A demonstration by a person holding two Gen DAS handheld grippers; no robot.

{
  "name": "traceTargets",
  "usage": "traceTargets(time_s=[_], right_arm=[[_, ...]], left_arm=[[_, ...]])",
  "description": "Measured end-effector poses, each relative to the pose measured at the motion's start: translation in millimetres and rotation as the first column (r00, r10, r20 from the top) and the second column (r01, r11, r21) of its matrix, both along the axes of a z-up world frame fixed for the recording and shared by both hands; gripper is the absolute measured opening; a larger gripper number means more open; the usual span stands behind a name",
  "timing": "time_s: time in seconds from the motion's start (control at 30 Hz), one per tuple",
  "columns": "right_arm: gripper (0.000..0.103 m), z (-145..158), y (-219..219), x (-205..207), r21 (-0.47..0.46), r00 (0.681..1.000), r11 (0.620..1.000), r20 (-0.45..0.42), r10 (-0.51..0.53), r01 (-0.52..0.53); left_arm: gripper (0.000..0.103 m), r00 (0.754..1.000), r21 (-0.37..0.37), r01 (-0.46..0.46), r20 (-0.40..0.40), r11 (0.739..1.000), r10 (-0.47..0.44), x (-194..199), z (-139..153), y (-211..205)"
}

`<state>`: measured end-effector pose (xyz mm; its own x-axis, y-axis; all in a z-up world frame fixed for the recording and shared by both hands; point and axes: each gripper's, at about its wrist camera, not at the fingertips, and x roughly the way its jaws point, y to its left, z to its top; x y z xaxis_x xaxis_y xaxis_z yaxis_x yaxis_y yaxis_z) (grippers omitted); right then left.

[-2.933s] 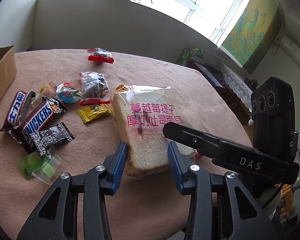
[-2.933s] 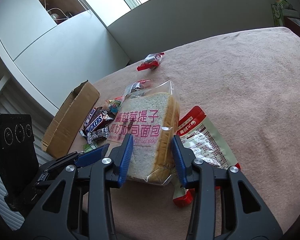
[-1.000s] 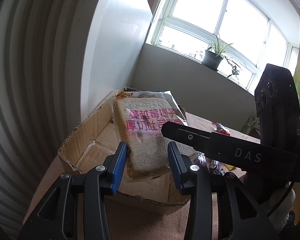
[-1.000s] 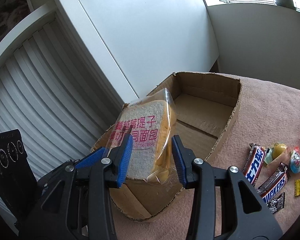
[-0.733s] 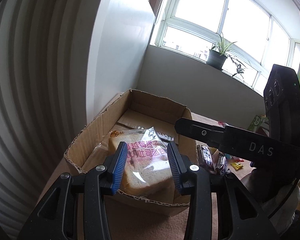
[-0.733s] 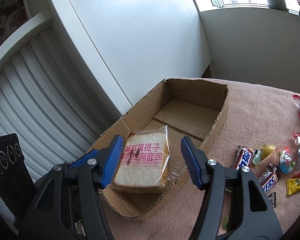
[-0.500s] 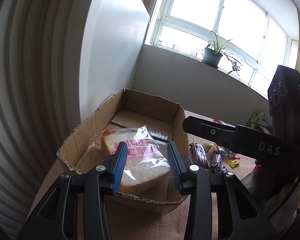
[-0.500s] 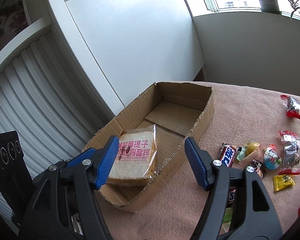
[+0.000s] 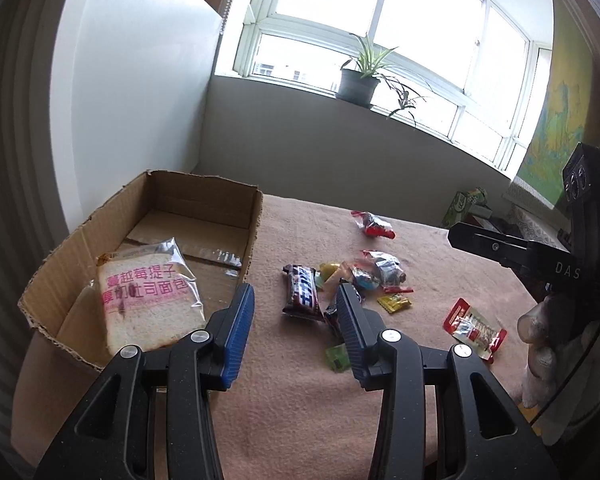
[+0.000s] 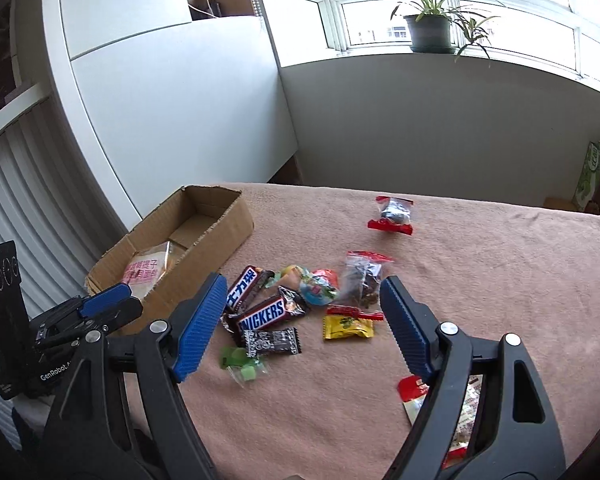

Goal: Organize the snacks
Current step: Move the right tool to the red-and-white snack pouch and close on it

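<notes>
As it lies, bread (image 9: pixel 148 300) occupies box (image 9: pixel 204 196).

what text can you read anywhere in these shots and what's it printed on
"SNICKERS": brown candy bar
"士力架": second brown bar
"蔓越莓提子 厚切吐司面包": bread bag in the cardboard box
"DAS": right hand-held gripper's body
"GenRobot": left hand-held gripper's body, rest cut off
Red pouch, small candy wrappers: unreadable

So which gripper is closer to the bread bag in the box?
Left. The left gripper is beside the bread bag; the right gripper hangs over the loose snacks, farther off.
</notes>
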<state>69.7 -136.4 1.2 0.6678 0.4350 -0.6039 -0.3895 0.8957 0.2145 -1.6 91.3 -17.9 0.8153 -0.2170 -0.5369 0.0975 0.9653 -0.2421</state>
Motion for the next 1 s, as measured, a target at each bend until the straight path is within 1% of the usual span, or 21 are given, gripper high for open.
traceTargets(time_s=[0.17, 0.3, 0.37, 0.43, 0.57, 0.7, 0.77, 0.8, 0.9, 1.0], right_arm=[[0.081, -18, -56, -3, -0.028, 0.996, 0.997, -0.055, -0.076, 0.074], [0.081, -39, -87, -5, -0.05, 0.987, 0.994, -0.12, -0.105, 0.1], [0.081, -46, -97, -8, -0.073, 0.985, 0.992, -0.133, -0.115, 0.106], [0.081, -52, -102, -11, -0.11, 0.984, 0.989, -0.137, -0.114, 0.099], [0.081, -64, -105, -14, -0.147, 0.983, 0.987, -0.161, -0.092, 0.069], [0.081, -73, -102, -16, -0.225, 0.983, 0.973, -0.163, -0.087, 0.049], [0.083, -76, -102, -17, -0.242, 0.984, 0.969, -0.158, -0.081, 0.041], [0.085, -77, -102, -17, -0.243, 0.984, 0.969, -0.158, -0.077, 0.037], [0.089, -78, -100, -16, -0.245, 0.986, 0.969, -0.155, -0.069, 0.029], [0.089, -80, -96, -14, -0.265, 0.987, 0.964, -0.151, -0.061, 0.019]], left_arm=[[0.042, 0.996, 0.013, 0.07, -0.054, 0.997, -0.07, 6, -13, -26], [0.042, 0.989, 0.032, 0.127, -0.082, 0.991, -0.124, 3, -21, -41], [0.042, 0.984, 0.04, 0.151, -0.097, 0.988, -0.146, 3, -25, -47], [0.042, 0.978, 0.057, 0.18, -0.116, 0.982, -0.172, 5, -29, -55], [0.042, 0.966, 0.111, 0.234, -0.139, 0.966, -0.219, 8, -36, -70], [0.042, 0.953, 0.158, 0.278, -0.167, 0.947, -0.252, 13, -45, -83], [0.042, 0.946, 0.173, 0.299, -0.185, 0.938, -0.268, 17, -50, -89], [0.042, 0.943, 0.191, 0.308, -0.193, 0.932, -0.272, 18, -53, -93], [0.042, 0.943, 0.254, 0.314, -0.196, 0.915, -0.269, 22, -57, -102], [0.042, 0.947, 0.282, 0.306, -0.188, 0.909, -0.26, 25, -56, -105]])
